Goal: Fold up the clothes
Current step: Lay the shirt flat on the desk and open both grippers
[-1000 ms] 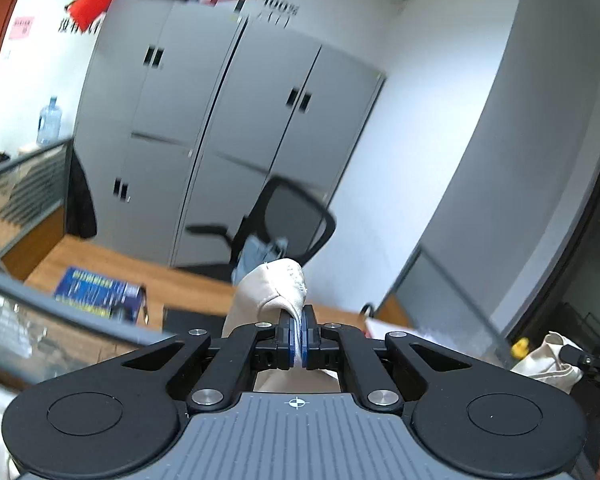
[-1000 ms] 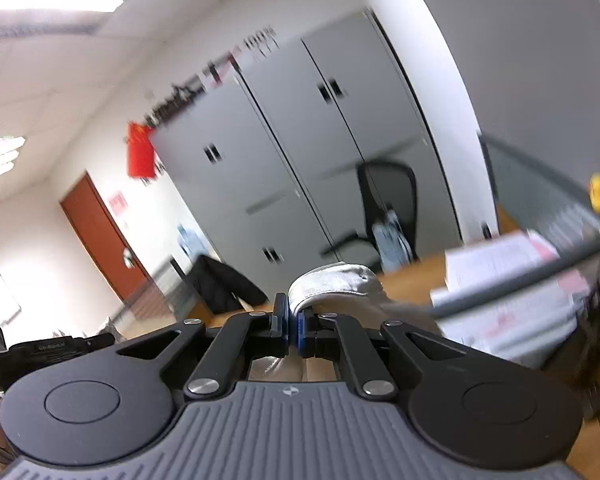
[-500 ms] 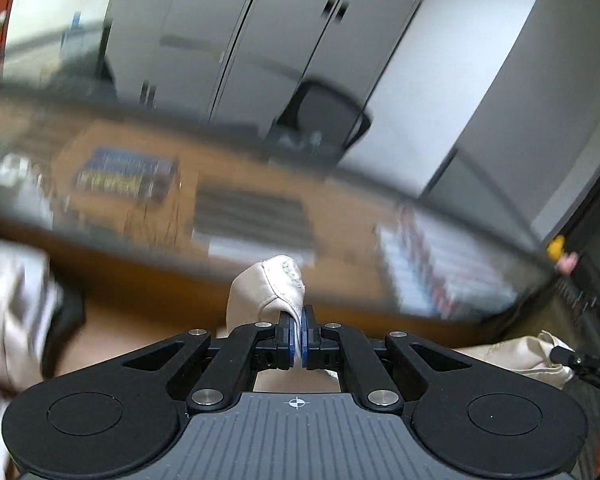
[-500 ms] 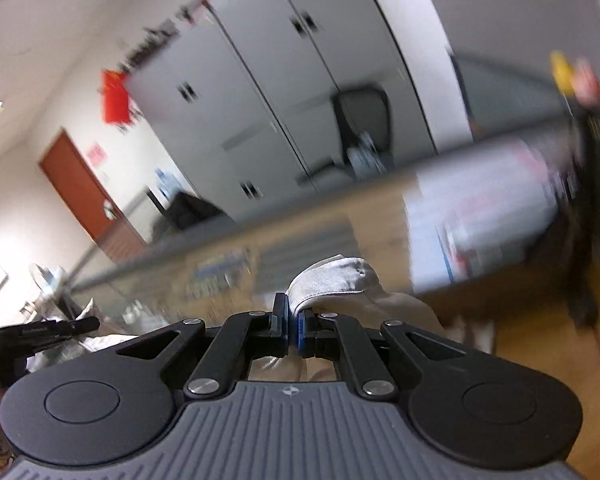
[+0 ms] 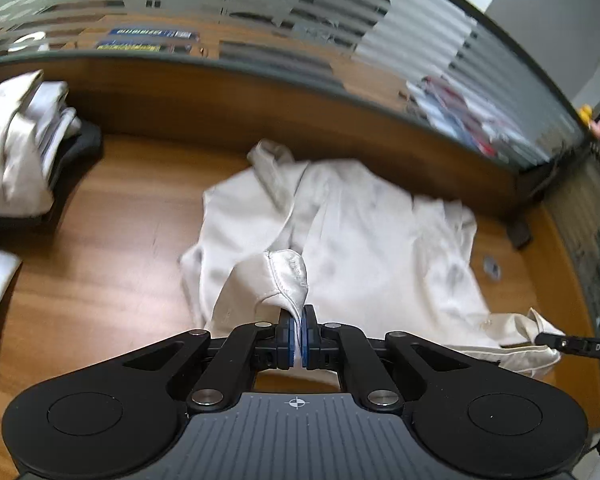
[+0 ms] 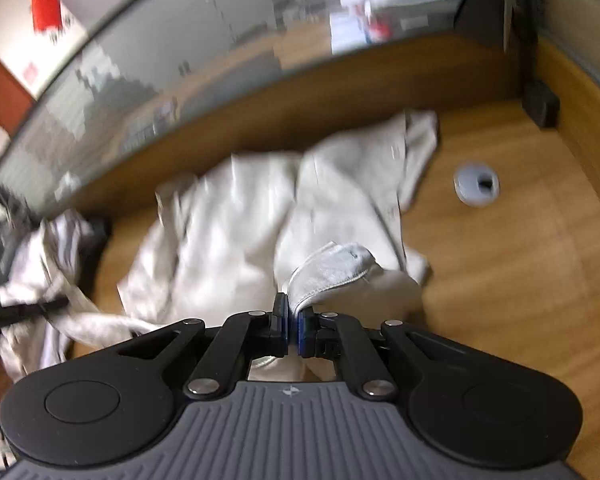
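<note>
Two grippers: your left gripper [image 5: 299,334] and right gripper [image 6: 293,330] are both clamped tight on folds of the shirt [image 5: 364,236], blue pads pressed on cloth.
Shirt: it lies rumpled on the desk [image 5: 112,240], its near edge lifted where you pinch it, the rest spread toward the partition [image 5: 260,20].
Pile: left of the shirt, well apart from it, you see more pale clothes [image 5: 16,148] heaped.
Grommet: right of the shirt, a grey cable hole [image 6: 476,186] in the desk.
Partition: beyond the shirt, frosted glass stripes.
</note>
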